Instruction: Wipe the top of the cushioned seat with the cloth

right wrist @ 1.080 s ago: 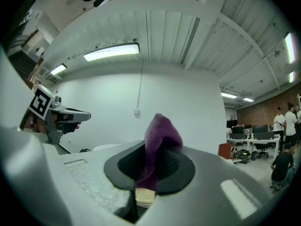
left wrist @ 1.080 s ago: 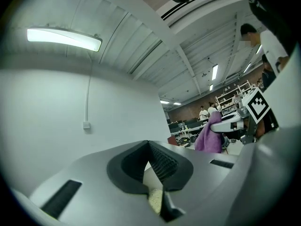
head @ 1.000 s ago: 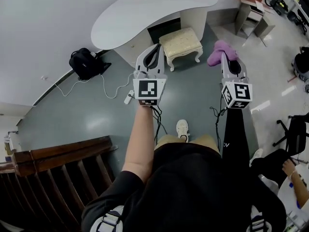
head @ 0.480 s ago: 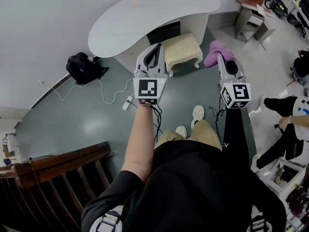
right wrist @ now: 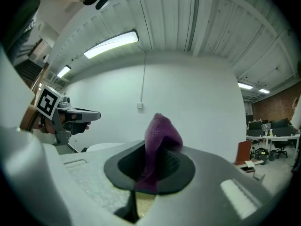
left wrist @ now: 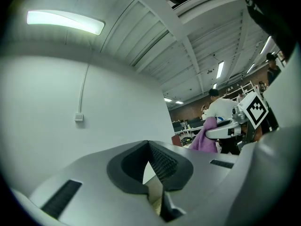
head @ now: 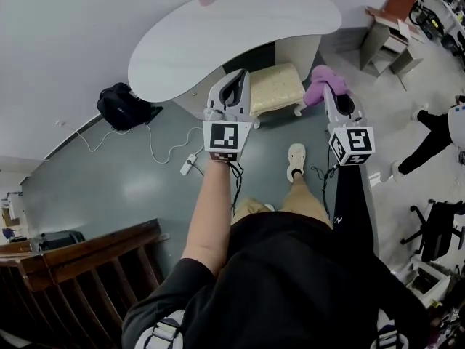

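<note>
The cushioned seat (head: 275,87) is a cream stool with white legs, standing on the floor by the curved desk. In the head view both grippers are held up above it. My left gripper (head: 235,80) hangs over the stool's left edge, jaws together with nothing in them. My right gripper (head: 328,89) is to the stool's right, shut on a purple cloth (head: 318,83). In the right gripper view the cloth (right wrist: 159,138) sticks up from between the pads (right wrist: 173,163). The left gripper view shows the cloth (left wrist: 203,138) hanging from the right gripper (left wrist: 225,130).
A white curved desk (head: 218,27) stands behind the stool. A black bag (head: 120,106) and a power strip with cable (head: 187,167) lie on the floor at left. A wooden railing (head: 80,264) is at lower left. Another person (head: 436,131) walks at right.
The stool and desk have slid down and nearer in the head view as the wearer stepped forward. Both grippers keep their pose. The person at right has moved further up.
</note>
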Available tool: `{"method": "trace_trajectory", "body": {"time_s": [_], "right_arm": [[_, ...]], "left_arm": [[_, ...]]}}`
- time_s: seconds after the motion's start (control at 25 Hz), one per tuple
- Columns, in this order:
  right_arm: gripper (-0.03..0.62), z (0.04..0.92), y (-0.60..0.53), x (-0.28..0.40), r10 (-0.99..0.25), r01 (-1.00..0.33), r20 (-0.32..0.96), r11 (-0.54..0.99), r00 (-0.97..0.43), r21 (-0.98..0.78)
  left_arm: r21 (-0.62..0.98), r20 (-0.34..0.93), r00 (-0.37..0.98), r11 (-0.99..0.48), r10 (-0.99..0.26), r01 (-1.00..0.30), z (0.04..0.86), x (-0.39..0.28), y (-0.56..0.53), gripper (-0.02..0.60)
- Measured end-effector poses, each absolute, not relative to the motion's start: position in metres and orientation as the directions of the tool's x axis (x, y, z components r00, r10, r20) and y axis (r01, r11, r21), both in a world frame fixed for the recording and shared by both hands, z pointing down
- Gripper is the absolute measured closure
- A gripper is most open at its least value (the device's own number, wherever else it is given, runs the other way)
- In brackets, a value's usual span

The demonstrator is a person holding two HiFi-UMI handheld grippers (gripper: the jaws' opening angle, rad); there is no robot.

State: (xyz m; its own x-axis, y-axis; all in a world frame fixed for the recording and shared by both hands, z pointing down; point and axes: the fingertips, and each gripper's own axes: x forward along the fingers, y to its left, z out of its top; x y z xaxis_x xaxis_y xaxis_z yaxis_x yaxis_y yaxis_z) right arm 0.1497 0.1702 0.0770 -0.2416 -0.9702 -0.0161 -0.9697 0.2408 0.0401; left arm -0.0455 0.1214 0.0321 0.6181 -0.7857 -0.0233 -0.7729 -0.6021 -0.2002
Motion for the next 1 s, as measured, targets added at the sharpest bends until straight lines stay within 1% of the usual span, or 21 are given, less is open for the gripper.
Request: {"method": "trace_trajectory", "body": {"time_s": [0.28, 0.48, 0.8, 1.0], "right_arm": [[0.563, 0.094, 0.073, 0.175, -0.944, -0.944, 0.030, 0.330, -0.329, 0.027], [0.563, 0.126, 0.005, 0.195, -0.918, -0.922, 0.095, 0.387, -0.384, 0.015], [0.563, 0.213, -0.061, 0.219, -0.848, -0.882, 0.256, 0.468, -0.465, -0.050], [0.563, 0.277, -0.084, 0.228, -0.811, -0.882, 0.357, 0.461, -0.463, -0.097]], "left_arm": [[-0.192, 0.000, 0.569, -0.559, -0.822, -0.807, 0.048, -0.013, 0.040, 0.574], [-0.204, 0.002, 0.528, -0.517, -0.850, -0.831, 0.063, 0.009, -0.018, 0.574], [-0.182, 0.073, 0.482, -0.487, -0.873, -0.854, 0.111, 0.041, -0.079, 0.574], [-0.174, 0.136, 0.469, -0.487, -0.873, -0.856, 0.150, 0.052, -0.096, 0.574]]}}
